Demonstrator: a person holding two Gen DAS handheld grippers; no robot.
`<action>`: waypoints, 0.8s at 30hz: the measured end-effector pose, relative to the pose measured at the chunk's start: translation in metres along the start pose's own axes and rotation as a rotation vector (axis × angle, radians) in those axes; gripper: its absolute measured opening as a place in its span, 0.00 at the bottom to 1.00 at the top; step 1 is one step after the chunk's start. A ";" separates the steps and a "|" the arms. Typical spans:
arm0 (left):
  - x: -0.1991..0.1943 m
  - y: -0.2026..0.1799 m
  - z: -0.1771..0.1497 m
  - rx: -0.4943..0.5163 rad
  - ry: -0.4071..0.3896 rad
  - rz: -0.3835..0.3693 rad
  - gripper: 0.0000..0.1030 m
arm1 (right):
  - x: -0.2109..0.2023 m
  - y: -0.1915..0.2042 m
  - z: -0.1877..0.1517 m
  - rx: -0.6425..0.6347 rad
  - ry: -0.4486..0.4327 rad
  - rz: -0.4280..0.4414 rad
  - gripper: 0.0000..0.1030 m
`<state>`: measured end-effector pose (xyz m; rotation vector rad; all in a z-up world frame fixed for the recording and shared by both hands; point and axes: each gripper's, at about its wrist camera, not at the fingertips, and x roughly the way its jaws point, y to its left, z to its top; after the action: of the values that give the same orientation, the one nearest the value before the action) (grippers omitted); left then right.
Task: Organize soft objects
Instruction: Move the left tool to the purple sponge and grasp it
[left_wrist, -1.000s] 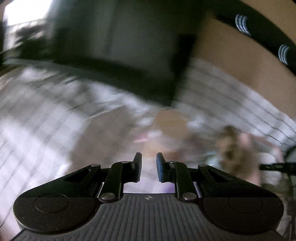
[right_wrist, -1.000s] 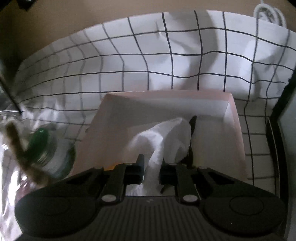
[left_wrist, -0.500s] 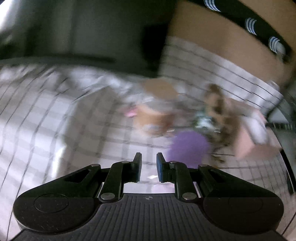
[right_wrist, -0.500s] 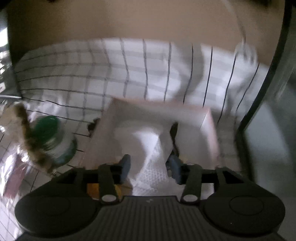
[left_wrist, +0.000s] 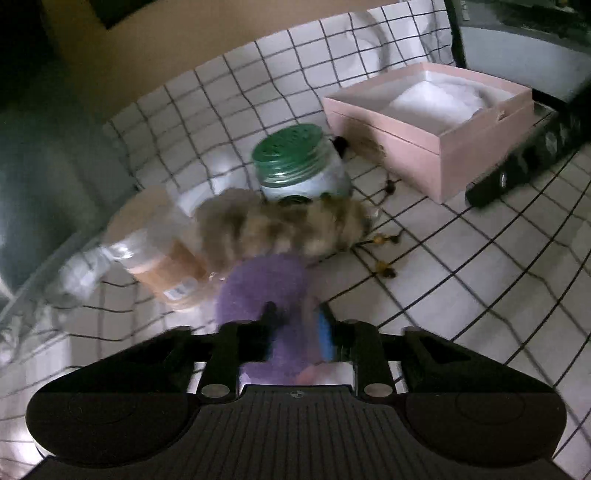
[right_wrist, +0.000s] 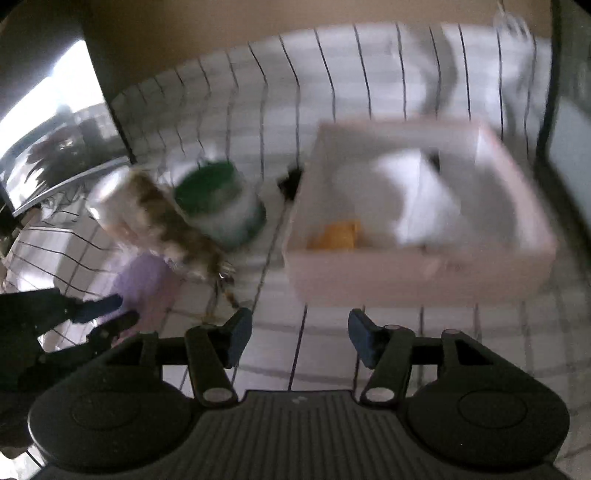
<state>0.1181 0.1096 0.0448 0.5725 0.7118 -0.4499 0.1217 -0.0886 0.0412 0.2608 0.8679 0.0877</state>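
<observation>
Left hand-held gripper (left_wrist: 295, 321): jaws have just been opening and are straddling the purple fuzzy pad (left_wrist: 266, 288), not visibly pressing it.
Right hand-held gripper (right_wrist: 300, 338): jaws have just been opening, spread with nothing between them, hanging before the pink box (right_wrist: 417, 273).
White cloth (right_wrist: 413, 199): lying inside the pink box beside a yellow item (right_wrist: 338, 234).
Brown furry piece (left_wrist: 280, 225): lying on the grid-patterned cloth (left_wrist: 480, 266), touching the purple pad and the green-lidded jar (left_wrist: 299, 166).

Right hand-held gripper (right_wrist: 299, 339) released white cloth (right_wrist: 413, 199) into box (right_wrist: 417, 273).
</observation>
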 end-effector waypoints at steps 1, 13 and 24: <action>0.003 0.001 0.000 -0.007 0.002 -0.036 0.58 | 0.005 -0.002 -0.004 0.021 0.017 0.008 0.56; -0.002 0.048 0.005 -0.198 -0.017 -0.020 0.74 | 0.021 -0.006 -0.018 0.028 0.057 0.015 0.66; 0.043 0.061 0.003 -0.259 0.067 -0.094 0.93 | 0.025 -0.005 -0.021 0.088 0.024 0.057 0.90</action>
<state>0.1828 0.1455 0.0360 0.3121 0.8489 -0.4188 0.1217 -0.0849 0.0089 0.3674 0.8891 0.1063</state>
